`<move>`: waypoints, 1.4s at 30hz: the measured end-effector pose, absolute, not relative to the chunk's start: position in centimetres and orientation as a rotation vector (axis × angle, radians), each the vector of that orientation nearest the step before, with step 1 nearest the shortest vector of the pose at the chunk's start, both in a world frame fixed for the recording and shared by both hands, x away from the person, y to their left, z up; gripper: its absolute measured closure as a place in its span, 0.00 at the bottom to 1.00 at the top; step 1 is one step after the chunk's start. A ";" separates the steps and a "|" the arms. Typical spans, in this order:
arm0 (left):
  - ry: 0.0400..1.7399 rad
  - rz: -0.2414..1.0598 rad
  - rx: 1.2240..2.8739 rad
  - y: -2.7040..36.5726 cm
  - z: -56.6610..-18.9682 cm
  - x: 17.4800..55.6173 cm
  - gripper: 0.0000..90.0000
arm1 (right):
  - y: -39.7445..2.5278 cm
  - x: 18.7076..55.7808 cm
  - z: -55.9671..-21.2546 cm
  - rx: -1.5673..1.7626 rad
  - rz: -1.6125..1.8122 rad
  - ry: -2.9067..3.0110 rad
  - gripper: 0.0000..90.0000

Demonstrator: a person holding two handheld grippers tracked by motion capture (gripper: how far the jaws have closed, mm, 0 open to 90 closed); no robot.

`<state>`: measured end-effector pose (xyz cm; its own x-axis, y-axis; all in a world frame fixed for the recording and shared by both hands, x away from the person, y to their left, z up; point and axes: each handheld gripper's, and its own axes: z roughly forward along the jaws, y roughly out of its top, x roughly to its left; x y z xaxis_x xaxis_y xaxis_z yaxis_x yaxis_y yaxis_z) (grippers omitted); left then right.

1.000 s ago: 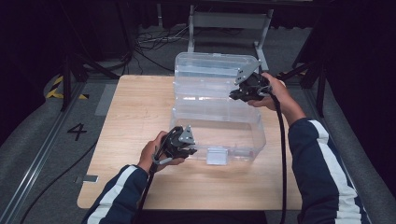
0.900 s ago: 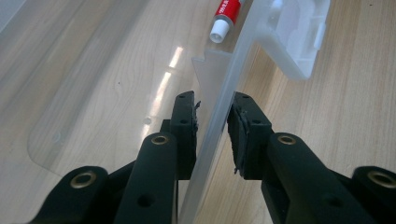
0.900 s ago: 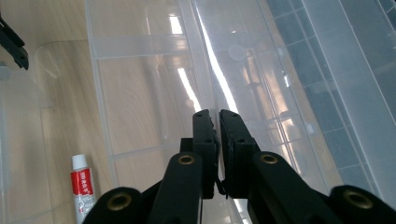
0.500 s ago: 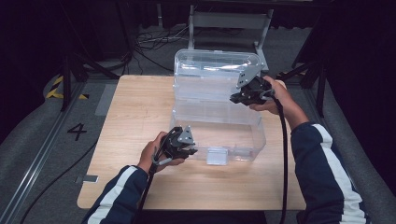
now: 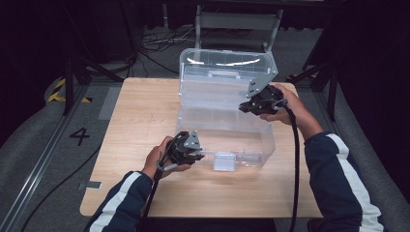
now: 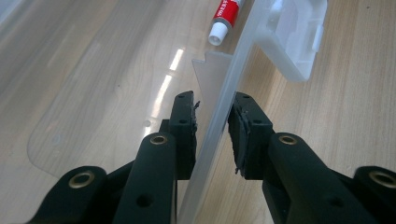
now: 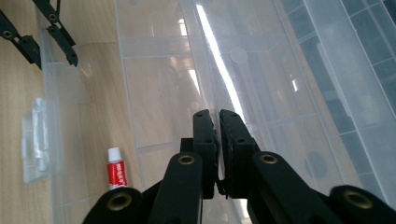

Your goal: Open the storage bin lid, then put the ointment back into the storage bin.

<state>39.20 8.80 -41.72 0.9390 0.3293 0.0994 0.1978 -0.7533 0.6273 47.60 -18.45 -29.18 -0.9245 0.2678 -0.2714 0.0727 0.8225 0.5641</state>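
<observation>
The clear plastic storage box (image 5: pixel 225 123) stands near the middle of the wooden bench (image 5: pixel 135 116), its lid (image 5: pixel 225 65) raised and leaning back toward the far edge. A white latch (image 5: pixel 223 161) sits on the box's near wall.

Left tool (image 5: pixel 197 153): held low at the near-left corner of the box, with the left hand (image 5: pixel 162 159) resting close to the bench surface and the forearm running in from the lower left. In the left gripper view the left tool (image 6: pixel 212 121) straddles the near wall (image 6: pixel 219 126) of the box, one jaw inside and one outside. The jaws stand narrow; the inner jaw lies against the wall, while a thin gap shows between the wall and the outer jaw.

Right tool (image 5: pixel 244 107): held higher, at the right side of the box, with the right hand (image 5: pixel 285 108) raised above the bench and the forearm angled in from the lower right. In the right gripper view the right tool (image 7: pixel 218 123) is clamped on a thin clear edge (image 7: pixel 212 60) of the box where the lid and the tray inside meet; which part it grips cannot be told. The jaws stand almost together.

A small red-and-white tube (image 7: pixel 116 173) lies on the box floor, near the latch wall. The tube (image 6: pixel 225 18) also appears in the left gripper view, just inside the near wall.
</observation>
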 end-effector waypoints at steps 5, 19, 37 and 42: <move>0.368 0.272 2.443 8.9 -41.7 39.2 0.80 | -18.4 47.0 -29.2 0.250 0.784 2.676 0.96; 0.375 0.274 2.404 9.1 -41.9 39.1 0.79 | -18.6 46.2 -29.4 0.242 0.790 2.673 0.95; 0.368 0.290 2.405 9.0 -41.9 39.0 0.78 | -19.0 44.8 -30.2 0.274 0.839 2.663 0.93; 0.367 0.288 2.423 8.9 -41.8 39.0 0.78 | -19.0 44.4 -30.4 0.295 0.845 2.656 0.93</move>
